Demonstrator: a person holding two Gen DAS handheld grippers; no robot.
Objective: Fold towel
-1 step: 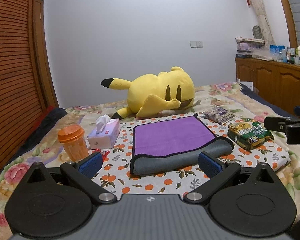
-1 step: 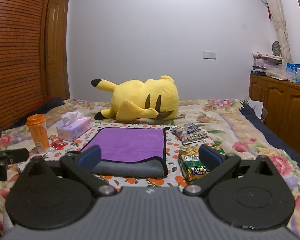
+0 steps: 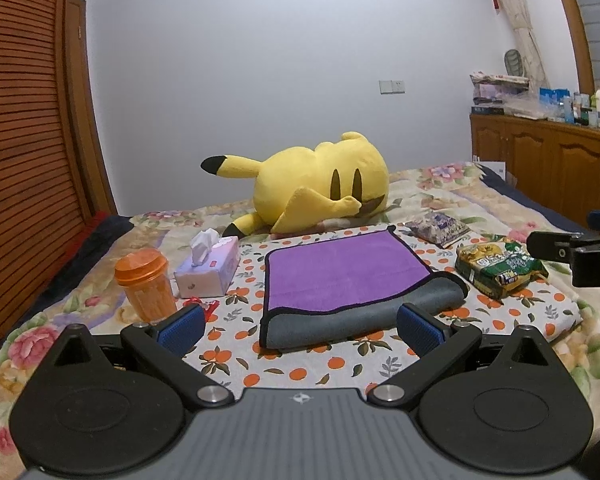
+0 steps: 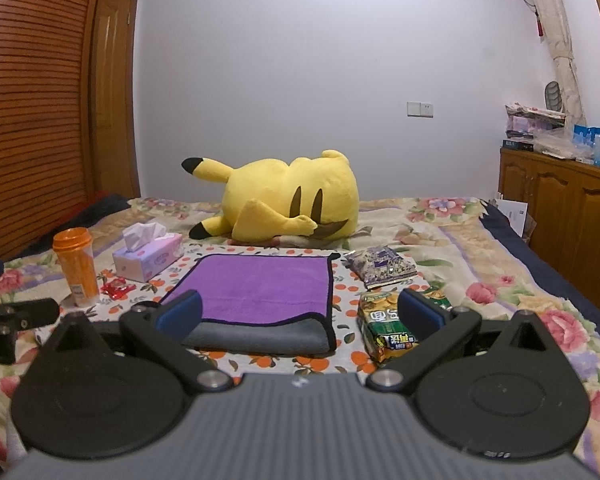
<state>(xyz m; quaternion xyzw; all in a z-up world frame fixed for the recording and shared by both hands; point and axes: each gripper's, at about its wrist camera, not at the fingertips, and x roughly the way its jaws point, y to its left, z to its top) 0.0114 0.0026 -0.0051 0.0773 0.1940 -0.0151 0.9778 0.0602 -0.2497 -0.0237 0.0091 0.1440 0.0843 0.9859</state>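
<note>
Nothing moved; tissues (image 3: 204, 245) in box (image 3: 210, 272).

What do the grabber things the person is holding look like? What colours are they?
Each hand-held gripper, left and right, looks the same: matte black plastic with two round discs, a ribbed grey middle panel bearing a small star mark, silver pivot screws, and two angled black fingers tipped with blue pads. No cables or sleeves show.
</note>
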